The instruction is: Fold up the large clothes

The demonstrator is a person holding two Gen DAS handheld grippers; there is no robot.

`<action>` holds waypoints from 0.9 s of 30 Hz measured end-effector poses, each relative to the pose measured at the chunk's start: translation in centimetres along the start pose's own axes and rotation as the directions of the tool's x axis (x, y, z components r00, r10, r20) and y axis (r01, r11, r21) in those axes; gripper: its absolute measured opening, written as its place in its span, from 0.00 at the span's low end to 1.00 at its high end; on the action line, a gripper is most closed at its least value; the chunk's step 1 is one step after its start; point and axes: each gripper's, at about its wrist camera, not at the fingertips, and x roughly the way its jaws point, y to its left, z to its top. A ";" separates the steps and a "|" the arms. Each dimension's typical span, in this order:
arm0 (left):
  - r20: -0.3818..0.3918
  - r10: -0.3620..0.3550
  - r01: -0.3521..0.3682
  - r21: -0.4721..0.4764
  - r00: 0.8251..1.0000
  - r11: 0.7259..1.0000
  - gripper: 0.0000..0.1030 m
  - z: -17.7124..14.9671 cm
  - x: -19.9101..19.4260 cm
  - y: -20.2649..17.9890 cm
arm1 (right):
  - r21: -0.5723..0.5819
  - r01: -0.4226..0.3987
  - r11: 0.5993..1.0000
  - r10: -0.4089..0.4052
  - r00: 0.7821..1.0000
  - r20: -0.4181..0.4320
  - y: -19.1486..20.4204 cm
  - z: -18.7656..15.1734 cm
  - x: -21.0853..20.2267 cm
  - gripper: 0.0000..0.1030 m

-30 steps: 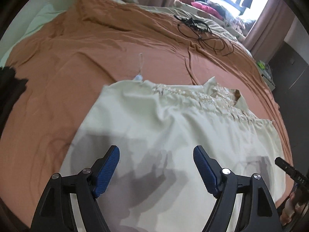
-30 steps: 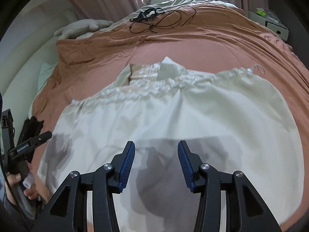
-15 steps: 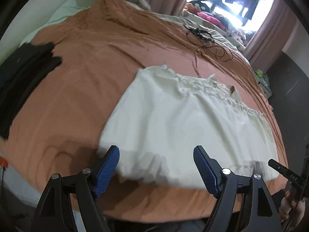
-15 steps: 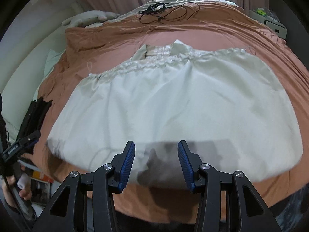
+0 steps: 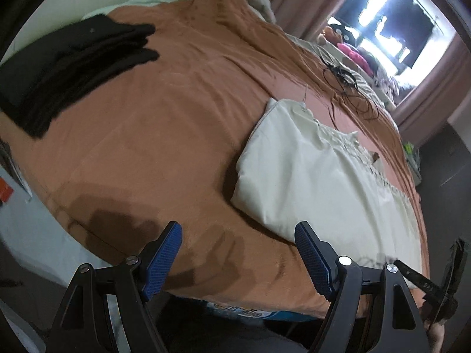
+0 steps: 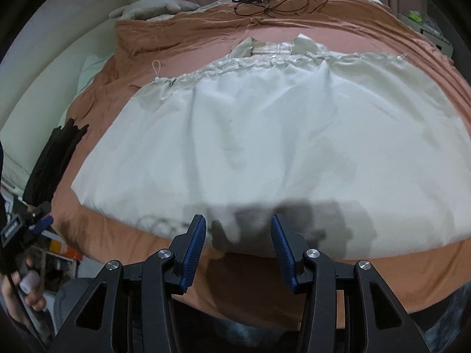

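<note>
- Both grippers, left gripper (image 5: 237,260) and right gripper (image 6: 238,245), have pulled back off the cream garment (image 6: 273,147); fingers apart, holding nothing.
- Garment lies flat on the orange bed (image 5: 141,135), near its front edge.
- Probably one fold is done; a regrasp comes next.

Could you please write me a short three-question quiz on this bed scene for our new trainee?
1. True or false: the left gripper is shut on the cream garment.
2. What lies at the far end of the bed, beyond the garment? A) black cables B) a red book C) shoes
3. Fill in: the dark clothes lie to the ______ of the garment, seen from the right gripper.

Key:
1. False; both grippers are open and hold nothing.
2. A
3. left
</note>
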 end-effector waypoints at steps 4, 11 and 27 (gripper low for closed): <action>-0.038 -0.032 0.031 -0.028 0.999 0.999 0.66 0.6 2.0 0.1 | -0.024 0.042 0.999 -0.042 0.999 -0.021 0.7 0.2 2.0 0.45; -0.114 -0.029 0.021 -0.073 0.993 0.997 0.59 1.7 6.2 -0.5 | -0.043 0.120 0.992 -0.122 0.990 -0.074 -0.3 1.7 4.6 0.36; -0.127 0.023 -0.051 -0.218 0.992 0.975 0.59 1.8 8.3 -0.5 | 0.020 0.127 0.992 -0.126 0.990 -0.065 -3.5 12.5 10.5 0.21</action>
